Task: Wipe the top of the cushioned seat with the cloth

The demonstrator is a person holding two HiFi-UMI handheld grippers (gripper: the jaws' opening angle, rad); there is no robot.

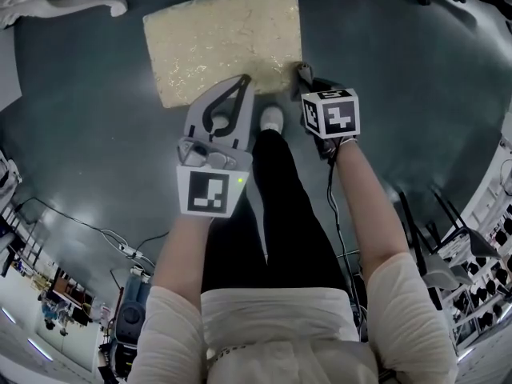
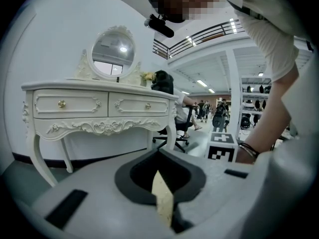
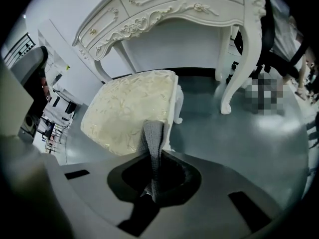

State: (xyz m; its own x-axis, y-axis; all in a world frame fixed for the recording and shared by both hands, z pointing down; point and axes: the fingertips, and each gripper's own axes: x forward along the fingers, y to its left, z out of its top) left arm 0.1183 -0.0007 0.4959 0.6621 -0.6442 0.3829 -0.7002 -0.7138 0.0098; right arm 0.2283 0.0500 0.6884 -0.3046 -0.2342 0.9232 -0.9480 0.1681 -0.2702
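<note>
Right gripper [image 3: 155,156] clamps the cloth [image 3: 152,133] at the cushioned seat [image 3: 124,108] edge

Floor [image 1: 416,62]: dark grey-green, glossy.
Wall [image 2: 45,39]: plain white.
Dressing table [image 2: 99,106], left gripper view 9 o'clock: white, carved, two drawers, gold knobs.
Oval mirror [image 2: 113,51] on top, 11 o'clock.
Ceiling strip lights [image 2: 202,82], 2 o'clock.
Floor cable [image 1: 88,229], head view 8 o'clock.

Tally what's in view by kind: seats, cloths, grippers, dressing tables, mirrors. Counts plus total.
cushioned seat: 1
grey cloth: 1
grippers: 2, the left gripper and the right gripper
white dressing table: 1
oval mirror: 1
Total: 6
</note>
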